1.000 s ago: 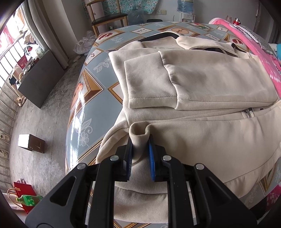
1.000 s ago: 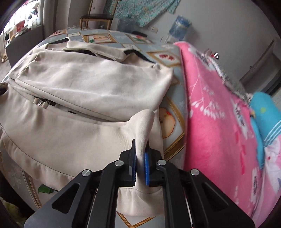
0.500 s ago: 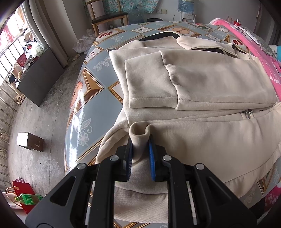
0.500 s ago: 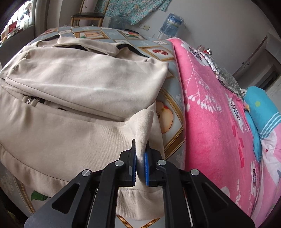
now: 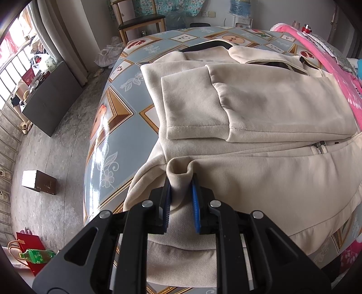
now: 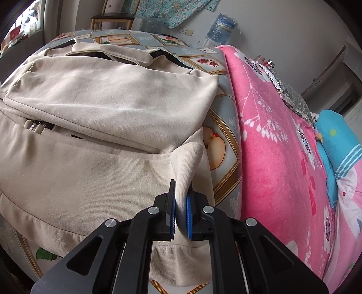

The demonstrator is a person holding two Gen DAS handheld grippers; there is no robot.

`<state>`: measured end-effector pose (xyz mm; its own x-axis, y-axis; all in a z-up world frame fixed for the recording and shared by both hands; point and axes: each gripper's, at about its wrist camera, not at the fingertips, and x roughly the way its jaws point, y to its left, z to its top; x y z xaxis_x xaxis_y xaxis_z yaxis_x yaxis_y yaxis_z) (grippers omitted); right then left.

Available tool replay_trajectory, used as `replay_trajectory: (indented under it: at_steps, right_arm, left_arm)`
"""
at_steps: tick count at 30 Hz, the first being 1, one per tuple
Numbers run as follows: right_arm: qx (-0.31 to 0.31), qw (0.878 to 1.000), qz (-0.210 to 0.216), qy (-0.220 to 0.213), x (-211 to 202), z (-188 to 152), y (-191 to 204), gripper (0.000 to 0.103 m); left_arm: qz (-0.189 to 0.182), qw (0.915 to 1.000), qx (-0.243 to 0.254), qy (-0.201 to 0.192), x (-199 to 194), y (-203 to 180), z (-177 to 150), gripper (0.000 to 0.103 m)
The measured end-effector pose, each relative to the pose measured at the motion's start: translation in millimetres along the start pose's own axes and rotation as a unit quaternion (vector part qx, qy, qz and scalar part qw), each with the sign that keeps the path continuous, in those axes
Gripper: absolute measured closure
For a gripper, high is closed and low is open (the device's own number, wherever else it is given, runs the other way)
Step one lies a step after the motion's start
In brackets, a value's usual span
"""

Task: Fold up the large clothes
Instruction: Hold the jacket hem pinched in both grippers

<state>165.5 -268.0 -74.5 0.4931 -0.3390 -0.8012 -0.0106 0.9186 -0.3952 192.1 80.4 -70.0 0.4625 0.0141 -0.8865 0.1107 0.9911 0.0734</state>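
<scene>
A cream zip-up jacket (image 5: 260,106) lies on the patterned table (image 5: 117,117), both sleeves folded across its chest. It also shows in the right wrist view (image 6: 101,101). My left gripper (image 5: 181,190) is shut on a bunched fold of the jacket's bottom hem at its left corner. My right gripper (image 6: 179,196) is shut on a fold of the hem at its right corner. The hem hangs over the near table edge below both grippers. The zipper pull (image 5: 319,147) shows at mid-front.
A pink floral blanket (image 6: 282,147) lies along the table's right side, with a blue pillow (image 6: 337,144) beyond. A wooden chair (image 5: 138,20) stands behind the table. On the floor at left are a dark cabinet (image 5: 49,97), a small box (image 5: 38,185) and a red bag (image 5: 29,251).
Both grippers hold the same hem folds. The right gripper has moved slightly forward and turned right, so more of the pink blanket shows. The left view has hardly changed.
</scene>
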Motion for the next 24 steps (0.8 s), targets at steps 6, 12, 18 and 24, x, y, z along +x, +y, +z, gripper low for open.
replay_trajectory:
  at_steps: [6, 12, 18, 24]
  right_arm:
    - [-0.001, 1.0, 0.002, 0.001, 0.7, -0.3, -0.4, 0.095]
    - [0.001, 1.0, 0.003, 0.002, 1.5, -0.6, -0.2, 0.095]
    - [0.001, 1.0, 0.003, 0.002, 2.3, -0.6, 0.1, 0.095]
    - [0.0, 1.0, 0.004, 0.001, 3.4, -1.5, 0.4, 0.095]
  left_arm:
    - [0.002, 1.0, 0.0, 0.001, 0.5, 0.9, -0.8, 0.087]
    - [0.003, 1.0, 0.0, 0.002, 0.6, 0.6, -0.7, 0.087]
    - [0.004, 1.0, 0.001, 0.002, 0.8, 0.5, -0.3, 0.087]
    - [0.005, 1.0, 0.001, 0.002, 0.5, 0.5, -0.3, 0.087]
